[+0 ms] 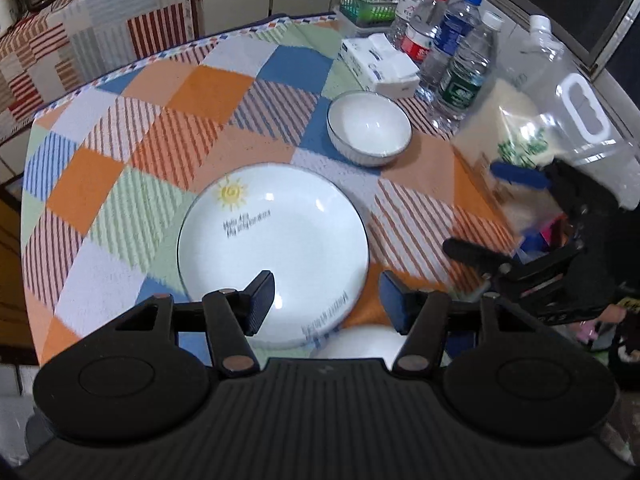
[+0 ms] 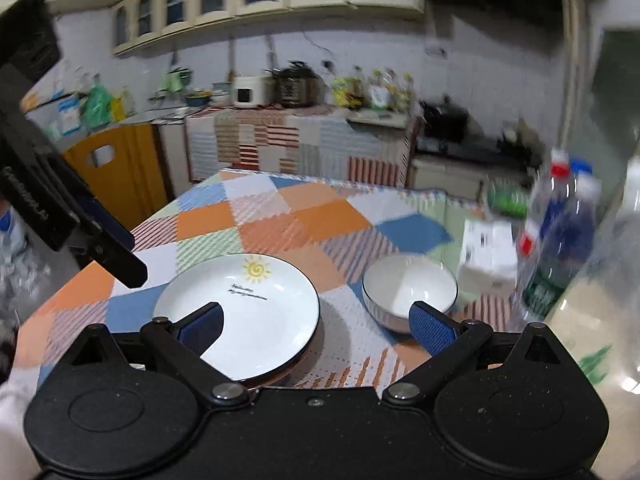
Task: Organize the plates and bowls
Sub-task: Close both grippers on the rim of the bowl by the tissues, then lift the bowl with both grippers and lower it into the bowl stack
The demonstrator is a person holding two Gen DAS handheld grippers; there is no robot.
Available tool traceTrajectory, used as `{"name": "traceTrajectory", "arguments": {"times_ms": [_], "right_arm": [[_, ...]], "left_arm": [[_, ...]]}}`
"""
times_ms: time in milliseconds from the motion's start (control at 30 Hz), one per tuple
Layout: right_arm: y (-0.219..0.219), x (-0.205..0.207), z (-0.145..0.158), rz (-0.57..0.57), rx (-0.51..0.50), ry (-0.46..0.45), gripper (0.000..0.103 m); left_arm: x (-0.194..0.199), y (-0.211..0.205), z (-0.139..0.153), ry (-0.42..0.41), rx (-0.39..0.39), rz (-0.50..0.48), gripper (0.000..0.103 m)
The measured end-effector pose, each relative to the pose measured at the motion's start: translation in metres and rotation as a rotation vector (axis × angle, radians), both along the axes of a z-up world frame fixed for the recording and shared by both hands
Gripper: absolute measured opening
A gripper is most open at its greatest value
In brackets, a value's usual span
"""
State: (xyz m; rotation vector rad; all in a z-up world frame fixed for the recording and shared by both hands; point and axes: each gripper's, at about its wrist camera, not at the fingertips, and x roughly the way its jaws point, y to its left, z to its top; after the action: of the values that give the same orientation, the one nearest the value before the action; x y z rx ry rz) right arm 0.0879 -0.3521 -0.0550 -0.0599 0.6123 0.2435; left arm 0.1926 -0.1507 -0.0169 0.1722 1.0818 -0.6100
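Note:
A white plate with a yellow sun print lies on the checked tablecloth; it also shows in the right wrist view. A white bowl with a dark rim stands beyond it to the right, seen too in the right wrist view. A second white dish peeks out under my left gripper. My left gripper is open and empty above the plate's near edge. My right gripper is open and empty, hovering between plate and bowl; it appears at the right of the left wrist view.
Several plastic bottles and a tissue pack stand behind the bowl. A large clear jug stands at the table's right side. A green basket sits at the back. A covered counter lies beyond the table.

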Motion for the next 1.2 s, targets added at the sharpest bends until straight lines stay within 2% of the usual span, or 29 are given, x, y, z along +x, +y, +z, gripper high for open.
{"name": "traceTrajectory", "arguments": {"times_ms": [133, 267, 400, 500, 600, 733, 833, 867, 933, 1033, 1067, 1133, 1200], "right_arm": [[-0.009, 0.023, -0.029, -0.063, 0.026, 0.061, 0.101], [-0.022, 0.053, -0.056, -0.103, 0.104, 0.167, 0.101], [-0.038, 0.085, -0.081, -0.174, 0.124, 0.241, 0.101], [-0.043, 0.105, -0.100, -0.203, 0.073, 0.280, 0.101], [-0.035, 0.115, -0.116, -0.204, -0.079, 0.262, 0.100], [-0.041, 0.125, -0.127, -0.232, -0.040, 0.237, 0.100], [-0.046, 0.134, -0.128, -0.225, 0.016, 0.203, 0.100], [-0.045, 0.137, -0.127, -0.214, 0.012, 0.197, 0.100], [-0.039, 0.143, -0.130, -0.183, -0.022, 0.181, 0.100], [-0.036, 0.152, -0.135, -0.182, -0.040, 0.179, 0.100], [-0.037, 0.155, -0.137, -0.180, -0.035, 0.178, 0.100], [-0.038, 0.159, -0.141, -0.188, -0.043, 0.168, 0.100], [-0.042, 0.163, -0.144, -0.196, -0.038, 0.158, 0.100]], "left_arm": [[0.029, -0.012, -0.017, -0.015, -0.026, 0.006, 0.057], [0.056, -0.029, -0.035, -0.031, -0.067, 0.002, 0.056], [0.079, -0.057, -0.056, -0.047, -0.043, -0.019, 0.056], [0.092, -0.077, -0.072, -0.063, -0.019, -0.014, 0.055], [0.105, -0.100, -0.083, -0.100, -0.003, -0.001, 0.055], [0.130, -0.115, -0.095, -0.072, -0.046, 0.050, 0.055], [0.150, -0.125, -0.110, 0.001, -0.069, 0.076, 0.055], [0.157, -0.128, -0.116, 0.040, -0.077, 0.082, 0.055], [0.162, -0.135, -0.124, 0.042, -0.057, 0.107, 0.055], [0.163, -0.143, -0.132, 0.025, -0.045, 0.105, 0.045], [0.163, -0.143, -0.134, 0.032, -0.057, 0.106, 0.034], [0.164, -0.142, -0.139, 0.068, -0.086, 0.113, 0.021], [0.165, -0.140, -0.141, 0.079, -0.100, 0.123, 0.015]]}}
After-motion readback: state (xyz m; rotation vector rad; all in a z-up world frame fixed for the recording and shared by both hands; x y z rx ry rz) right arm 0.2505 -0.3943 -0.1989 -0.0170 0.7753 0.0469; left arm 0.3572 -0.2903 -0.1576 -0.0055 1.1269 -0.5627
